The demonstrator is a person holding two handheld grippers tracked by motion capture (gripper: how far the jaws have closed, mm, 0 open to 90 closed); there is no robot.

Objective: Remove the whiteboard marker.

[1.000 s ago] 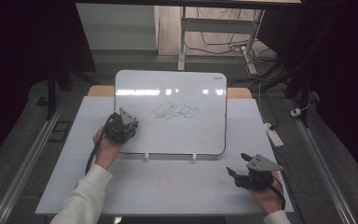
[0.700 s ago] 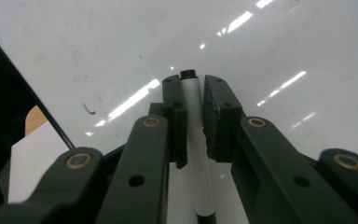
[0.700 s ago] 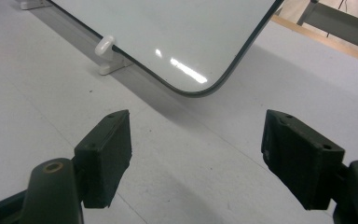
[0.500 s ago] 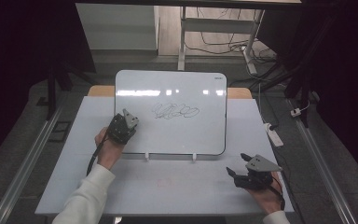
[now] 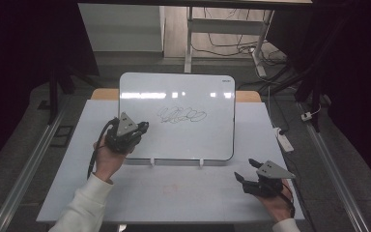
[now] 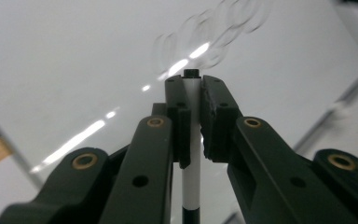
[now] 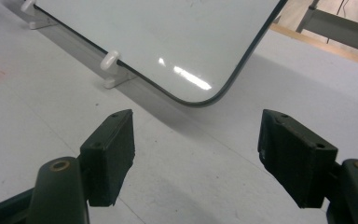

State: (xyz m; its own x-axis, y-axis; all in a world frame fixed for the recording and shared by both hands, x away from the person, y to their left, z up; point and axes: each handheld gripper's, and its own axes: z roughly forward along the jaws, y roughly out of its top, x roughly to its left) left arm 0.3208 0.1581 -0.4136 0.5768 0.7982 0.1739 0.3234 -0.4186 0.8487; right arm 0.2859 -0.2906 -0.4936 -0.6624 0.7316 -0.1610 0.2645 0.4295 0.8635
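The left claw is clamped on a marker aimed at the whiteboard for writing, while the right claw, gaping, waits beside the whiteboard's corner.

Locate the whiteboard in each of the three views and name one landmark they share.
High view: whiteboard at table centre, propped on white clips.
Left gripper view: whiteboard spreads behind the left gripper, which is shut on a marker.
Right gripper view: its lower corner at the top, beyond the open right gripper.
Shared landmark: the board's dark rounded edge.
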